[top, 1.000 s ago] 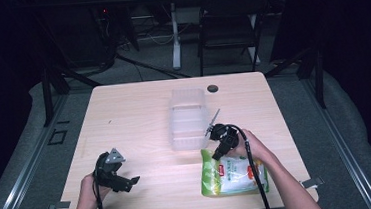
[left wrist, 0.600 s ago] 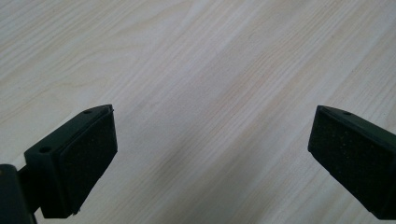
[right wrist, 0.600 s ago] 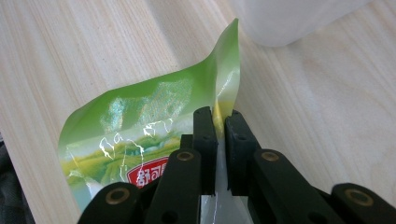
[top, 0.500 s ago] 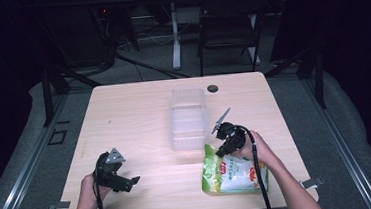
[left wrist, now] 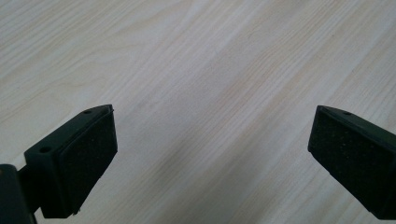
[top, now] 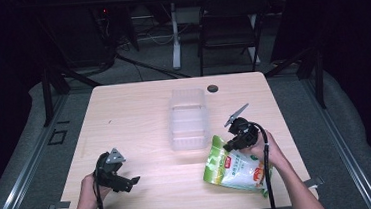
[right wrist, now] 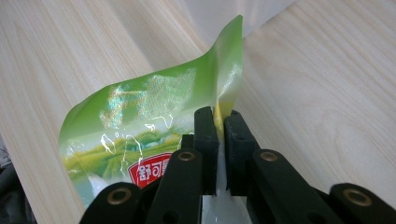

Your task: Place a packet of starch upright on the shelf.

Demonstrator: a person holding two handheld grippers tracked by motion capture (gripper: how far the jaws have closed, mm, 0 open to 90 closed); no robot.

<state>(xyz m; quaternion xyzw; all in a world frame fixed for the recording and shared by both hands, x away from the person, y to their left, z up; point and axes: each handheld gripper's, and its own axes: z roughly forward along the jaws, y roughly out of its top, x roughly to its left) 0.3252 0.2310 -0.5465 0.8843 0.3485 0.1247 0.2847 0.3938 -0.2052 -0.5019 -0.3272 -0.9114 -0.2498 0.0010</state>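
Right gripper [right wrist: 218, 122] clamped on the top edge of the green pouch [top: 234, 167], jaws pinching the film near one upper corner. Pouch sits just right of the clear plastic container [top: 188, 119], at that container's near end, upper edge raised off the table [top: 134, 113] and lower body apparently lying flat on the wood. Left gripper [left wrist: 205, 154] well to the left of the container, jaws wide apart, nothing between them, bare wood beneath.

Step in hand, as judged: lifting the pouch to carry it toward the container.

To do it well:
- Keep the pinch firm; thin glossy film, likely to slip or peel out under the weight of the contents.
- Raise gradually so the sagging bottom clears the table without swinging.
- Clear the container's near rim before moving over it; wall looks flimsy and easy to knock.
- Hard to tell from above whether the grip sits on the seal or below it; on the seal would be safer.
- Bring the idle left gripper toward the container to steady it if it shifts.
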